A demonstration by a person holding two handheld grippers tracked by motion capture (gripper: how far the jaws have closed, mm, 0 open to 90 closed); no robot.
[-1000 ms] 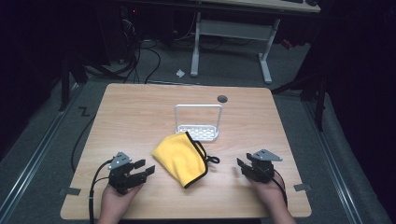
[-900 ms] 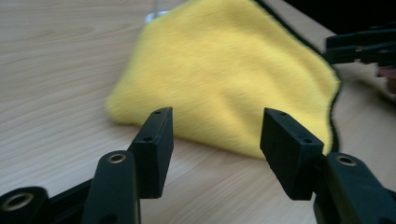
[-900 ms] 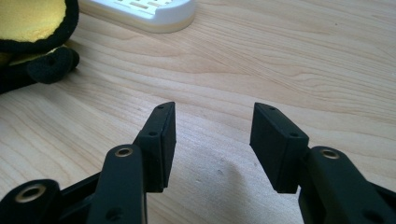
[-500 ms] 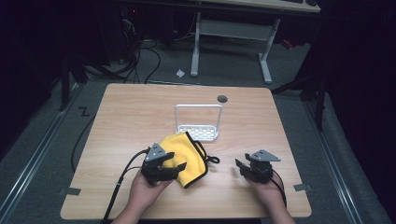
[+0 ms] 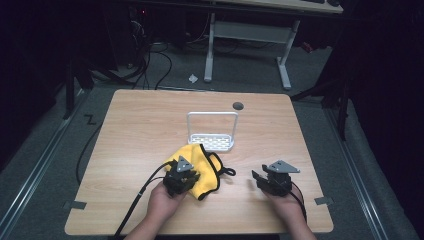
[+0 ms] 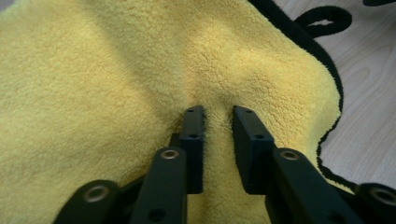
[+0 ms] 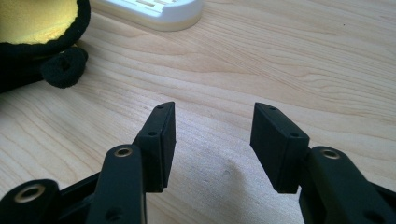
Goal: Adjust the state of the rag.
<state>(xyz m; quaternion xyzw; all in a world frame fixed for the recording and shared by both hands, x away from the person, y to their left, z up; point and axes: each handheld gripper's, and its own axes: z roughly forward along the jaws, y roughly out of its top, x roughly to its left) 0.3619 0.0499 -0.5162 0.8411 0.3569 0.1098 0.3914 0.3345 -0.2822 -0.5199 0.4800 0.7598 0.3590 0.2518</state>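
The surface [image 5: 130, 150] is carrying a white rack [image 5: 211, 131] near its middle and a yellow cloth [image 5: 206, 162] lying just in front of it, toward the person. The cloth is looking soft, light and limp, likely to be sagging and folding when lifted; its black-trimmed edge [image 6: 334, 79] and hanging loop [image 6: 325, 16] are probably offering the firmest hold. The left hand-held gripper [image 6: 217, 112] is pressing into the pile, its jaws narrowly parted with a ridge of fabric gathering between them. The right hand-held gripper [image 7: 212, 114] is waiting wide apart and empty over bare wood, beside the cloth.
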